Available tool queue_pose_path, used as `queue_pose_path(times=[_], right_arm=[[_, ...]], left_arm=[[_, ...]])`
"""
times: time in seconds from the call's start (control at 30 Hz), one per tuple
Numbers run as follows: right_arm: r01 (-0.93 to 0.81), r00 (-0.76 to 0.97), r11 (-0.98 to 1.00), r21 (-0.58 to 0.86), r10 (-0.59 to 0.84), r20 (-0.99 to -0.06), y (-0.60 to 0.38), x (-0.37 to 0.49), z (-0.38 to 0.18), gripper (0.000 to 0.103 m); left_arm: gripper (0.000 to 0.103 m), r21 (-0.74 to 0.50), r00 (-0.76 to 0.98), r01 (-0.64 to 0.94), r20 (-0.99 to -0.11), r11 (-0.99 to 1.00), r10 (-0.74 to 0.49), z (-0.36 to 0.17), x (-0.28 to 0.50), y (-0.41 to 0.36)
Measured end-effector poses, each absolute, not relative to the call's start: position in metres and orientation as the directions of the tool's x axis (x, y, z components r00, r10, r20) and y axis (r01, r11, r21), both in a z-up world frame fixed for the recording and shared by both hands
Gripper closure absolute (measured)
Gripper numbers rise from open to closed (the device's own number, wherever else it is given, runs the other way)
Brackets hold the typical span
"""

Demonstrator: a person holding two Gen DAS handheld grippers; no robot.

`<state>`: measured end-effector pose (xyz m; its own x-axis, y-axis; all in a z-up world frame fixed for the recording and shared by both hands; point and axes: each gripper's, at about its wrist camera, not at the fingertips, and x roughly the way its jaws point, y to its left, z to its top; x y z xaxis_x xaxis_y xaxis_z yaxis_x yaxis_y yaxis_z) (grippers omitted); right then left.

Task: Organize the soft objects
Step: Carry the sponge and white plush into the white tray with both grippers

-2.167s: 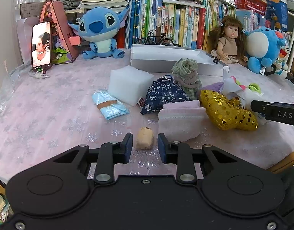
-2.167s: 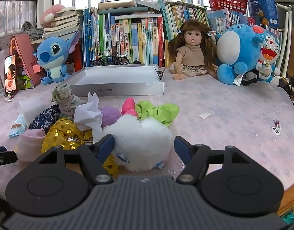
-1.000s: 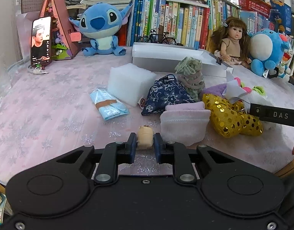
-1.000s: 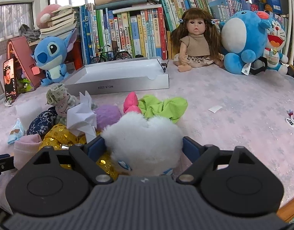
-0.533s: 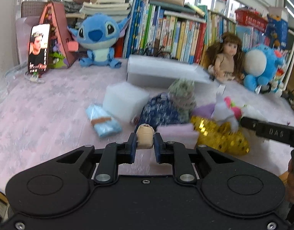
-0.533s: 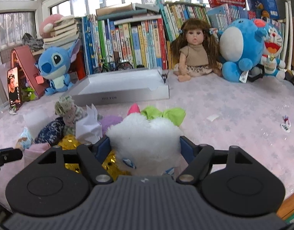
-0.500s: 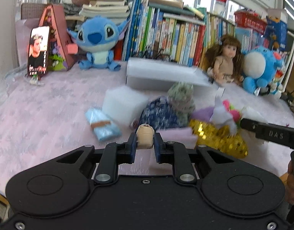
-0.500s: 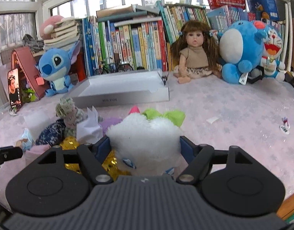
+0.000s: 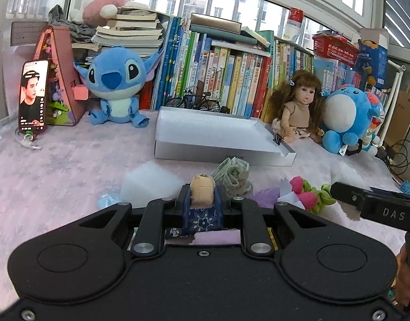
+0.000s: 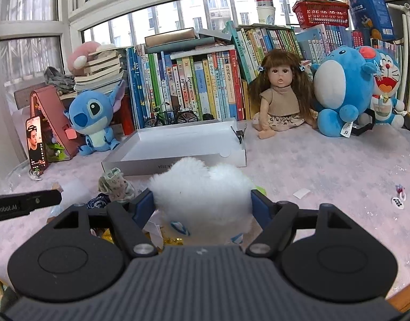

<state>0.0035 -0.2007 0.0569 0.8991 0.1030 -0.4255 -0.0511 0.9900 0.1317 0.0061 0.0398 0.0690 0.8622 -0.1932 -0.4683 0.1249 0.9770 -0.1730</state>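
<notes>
My left gripper (image 9: 202, 196) is shut on a small tan squishy toy (image 9: 202, 192), lifted above the pile. In the right wrist view my right gripper (image 10: 202, 203) is shut on a fluffy white plush (image 10: 202, 192), raised off the pink tablecloth. A shallow white box (image 9: 215, 136) (image 10: 183, 140) lies open behind both. Below the grippers lie a white foam block (image 9: 148, 182), a green-white fabric roll (image 9: 233, 174) (image 10: 115, 184), a navy floral pouch (image 9: 202, 220), a pink and green plush (image 9: 309, 194) and a gold sequin piece (image 10: 170, 239), partly hidden.
Stitch plush (image 9: 115, 85), a doll (image 9: 298, 109) and a blue round plush (image 9: 346, 117) sit before a row of books (image 9: 218, 77). A phone (image 9: 32, 96) leans at far left. Small paper scraps (image 10: 301, 193) lie on the cloth at right.
Both grippers have risen with their loads: the tan toy and the white plush left the table. The pile now sits lower in both views and the white box looks nearer.
</notes>
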Motion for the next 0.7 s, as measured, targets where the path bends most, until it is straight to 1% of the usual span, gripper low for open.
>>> queue_pose_path(times=[0.37,0.6,0.7], right_arm=[[-0.039,0.884,0.99,0.134,0.096,-0.457,-0.2044,0.0017,0.0487,0.026],[-0.038,0.891,0.99,0.133,0.094,-0.444,-0.2071,0.0041,0.0535,0.026],[-0.042,0.896,0.99,0.132,0.096,-0.433,-0.2098,0.0091,0.058,0.026]], left_arm=[[0.085,-0.175,0.849,0.142,-0.484,0.974,-0.21,0.0635,0.0083,0.0358],[0.085,-0.171,0.854,0.148,-0.474,0.974,-0.213,0.0666,0.0108,0.0359],[0.085,-0.18,0.85,0.166,-0.472,0.97,-0.233,0.0707,0.0163,0.036]])
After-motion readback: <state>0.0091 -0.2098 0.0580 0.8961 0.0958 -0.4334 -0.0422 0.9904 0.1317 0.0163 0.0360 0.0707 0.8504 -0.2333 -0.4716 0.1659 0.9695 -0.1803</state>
